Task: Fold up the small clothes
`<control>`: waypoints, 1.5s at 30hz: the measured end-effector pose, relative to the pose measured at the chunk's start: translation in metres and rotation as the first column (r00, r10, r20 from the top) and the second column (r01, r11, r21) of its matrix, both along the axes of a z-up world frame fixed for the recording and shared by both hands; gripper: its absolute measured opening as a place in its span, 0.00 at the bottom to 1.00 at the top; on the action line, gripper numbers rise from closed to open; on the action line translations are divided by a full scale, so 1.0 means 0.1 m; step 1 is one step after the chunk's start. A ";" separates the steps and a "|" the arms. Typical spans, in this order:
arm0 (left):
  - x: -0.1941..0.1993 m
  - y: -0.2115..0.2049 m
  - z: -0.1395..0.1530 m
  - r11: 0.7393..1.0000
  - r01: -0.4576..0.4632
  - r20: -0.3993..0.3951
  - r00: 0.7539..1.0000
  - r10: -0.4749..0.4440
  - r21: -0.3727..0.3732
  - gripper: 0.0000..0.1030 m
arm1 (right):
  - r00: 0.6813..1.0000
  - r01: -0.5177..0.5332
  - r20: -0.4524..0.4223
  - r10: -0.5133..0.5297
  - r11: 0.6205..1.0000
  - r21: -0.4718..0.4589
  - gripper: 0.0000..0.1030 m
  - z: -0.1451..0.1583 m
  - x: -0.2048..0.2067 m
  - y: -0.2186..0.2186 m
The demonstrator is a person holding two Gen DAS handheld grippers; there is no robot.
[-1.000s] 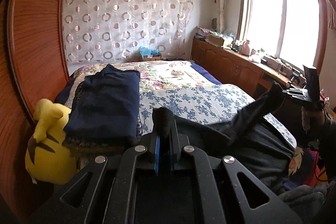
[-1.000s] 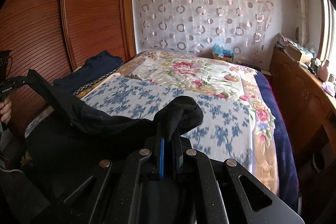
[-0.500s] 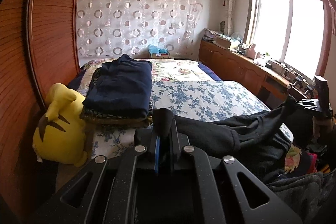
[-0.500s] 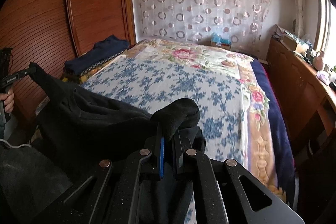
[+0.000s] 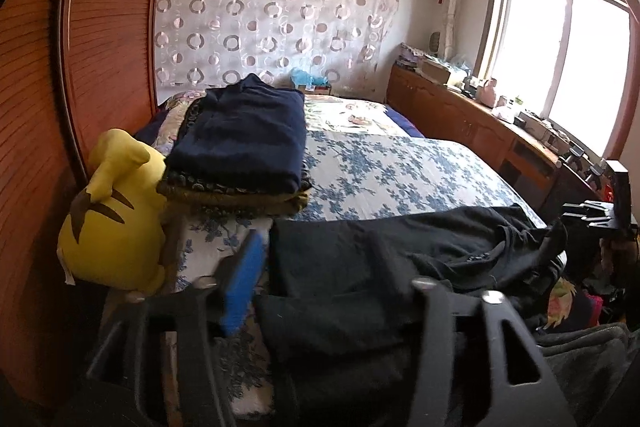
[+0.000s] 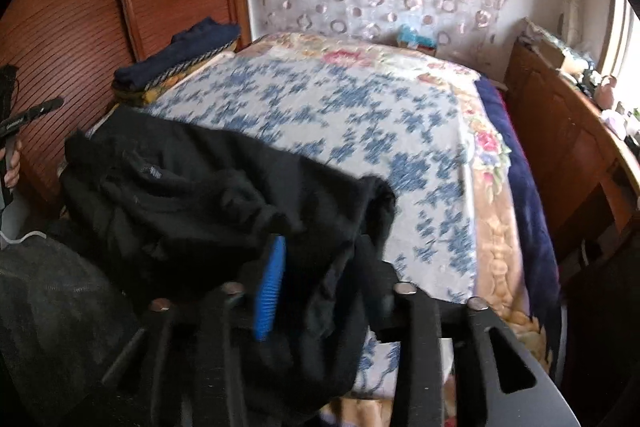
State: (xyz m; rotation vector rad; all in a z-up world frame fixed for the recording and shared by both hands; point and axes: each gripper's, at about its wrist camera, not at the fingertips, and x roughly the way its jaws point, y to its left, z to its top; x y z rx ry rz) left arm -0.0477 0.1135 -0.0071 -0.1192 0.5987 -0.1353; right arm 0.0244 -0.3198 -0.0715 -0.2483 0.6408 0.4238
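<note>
black garment (image 5: 400, 259): soft matt knit cloth, kinda fleecy. bedsheet (image 5: 384, 179): thin printed cotton-looking cloth, smooth. folded navy clothes (image 5: 244, 135): matt knit. yellow plush toy (image 5: 116, 211): fuzzy fabric. wardrobe door (image 5: 108, 39): ribbed reddish wood, slight sheen. curtain (image 5: 272, 7): sheer cloth, shiny circles. gripper pad (image 6: 270, 291): blue ribbed rubbery plastic.

— What's that rig made of?
— Matte black. The left gripper (image 5: 320, 267) has angular arms with cut-out slots, round silver screws (image 5: 420, 283), and a ribbed blue pad (image 5: 240, 287) inside one finger.
— And the other?
— The right gripper (image 6: 316, 267) is the same: black, silver screws, blue pad (image 6: 270, 291).
</note>
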 end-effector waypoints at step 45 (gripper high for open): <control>1.30 0.15 -0.83 0.990 0.119 -0.327 0.941 -0.089 0.073 0.63 | 0.992 0.046 -0.117 -0.043 0.999 0.016 0.58 -0.42 1.21 0.10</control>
